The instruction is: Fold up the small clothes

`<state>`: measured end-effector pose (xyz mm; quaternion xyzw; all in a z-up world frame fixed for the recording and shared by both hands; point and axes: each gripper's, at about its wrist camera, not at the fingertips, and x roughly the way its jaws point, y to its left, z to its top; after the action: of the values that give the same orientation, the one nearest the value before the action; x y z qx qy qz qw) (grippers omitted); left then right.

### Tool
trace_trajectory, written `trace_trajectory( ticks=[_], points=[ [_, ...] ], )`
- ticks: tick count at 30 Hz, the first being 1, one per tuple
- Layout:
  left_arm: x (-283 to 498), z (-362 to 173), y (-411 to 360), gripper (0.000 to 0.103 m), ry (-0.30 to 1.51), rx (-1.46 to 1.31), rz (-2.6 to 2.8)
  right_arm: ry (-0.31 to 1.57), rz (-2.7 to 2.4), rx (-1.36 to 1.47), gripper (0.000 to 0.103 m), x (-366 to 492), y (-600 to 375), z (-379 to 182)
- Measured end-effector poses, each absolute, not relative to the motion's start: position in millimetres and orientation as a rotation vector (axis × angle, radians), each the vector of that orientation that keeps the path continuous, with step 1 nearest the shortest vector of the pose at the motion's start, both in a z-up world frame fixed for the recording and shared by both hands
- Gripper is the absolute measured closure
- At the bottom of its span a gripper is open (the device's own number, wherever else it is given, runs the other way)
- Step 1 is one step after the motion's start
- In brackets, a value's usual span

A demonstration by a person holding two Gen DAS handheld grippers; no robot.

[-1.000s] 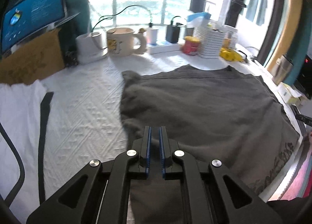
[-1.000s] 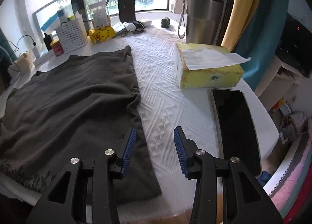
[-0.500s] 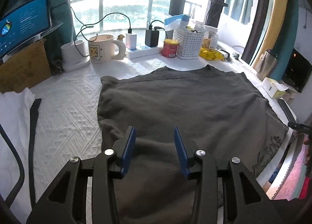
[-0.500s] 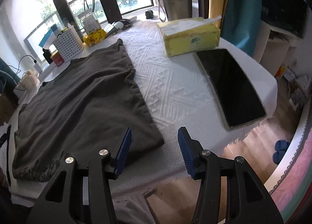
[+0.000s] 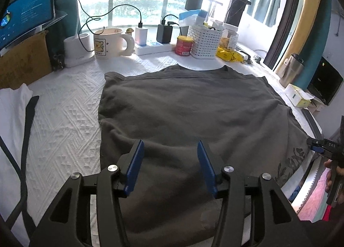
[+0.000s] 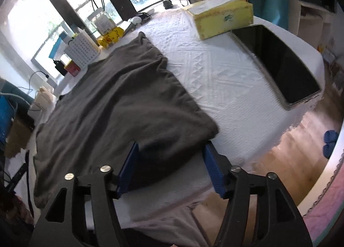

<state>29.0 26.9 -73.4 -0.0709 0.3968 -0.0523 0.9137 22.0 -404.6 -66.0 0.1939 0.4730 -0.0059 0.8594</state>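
Observation:
A dark grey shirt [image 5: 189, 113] lies spread flat on the white textured tablecloth [image 5: 64, 122]; it also shows in the right wrist view [image 6: 120, 105]. My left gripper [image 5: 169, 161] is open and empty, raised above the shirt's near left part. My right gripper [image 6: 171, 165] is open and empty, hovering over the shirt's near right corner at the table's front edge. The right gripper's tip also shows at the far right of the left wrist view [image 5: 318, 146].
A white garment with black trim [image 5: 15, 131] lies at the left. A mug [image 5: 109, 41], power strip [image 5: 150, 47], red can [image 5: 183, 46] and white basket [image 5: 205, 41] line the back. A yellow tissue box [image 6: 219, 18] and dark tablet [image 6: 277, 64] sit at the right.
My left gripper opened, let go of the shirt and pulled up and back. My right gripper stayed open and drew back toward the table's front edge, tilting.

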Motion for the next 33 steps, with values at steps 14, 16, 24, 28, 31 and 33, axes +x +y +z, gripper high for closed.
trace_trajectory(
  ticks=[14,16,24,28,31,33],
  points=[
    [42,-81,41,0.052,0.868,-0.159,-0.058,0.946,0.076,0.409,0.036,71,-363,-74],
    [44,-82,41,0.052,0.875,-0.155,-0.056,0.935,0.088,0.396,0.036,79,-351,-74],
    [55,-84,44,0.052,0.899,-0.147,-0.031,0.902,0.109,0.358,0.036,113,-331,-80],
    [62,-86,47,0.052,0.912,-0.143,-0.019,0.887,0.092,0.278,0.037,125,-316,-82],
    [65,-86,51,0.052,0.914,-0.146,-0.010,0.887,0.049,0.154,0.065,129,-301,-84],
    [67,-88,54,0.052,0.919,-0.152,-0.002,0.892,0.044,0.117,0.071,132,-296,-85]
  ],
)
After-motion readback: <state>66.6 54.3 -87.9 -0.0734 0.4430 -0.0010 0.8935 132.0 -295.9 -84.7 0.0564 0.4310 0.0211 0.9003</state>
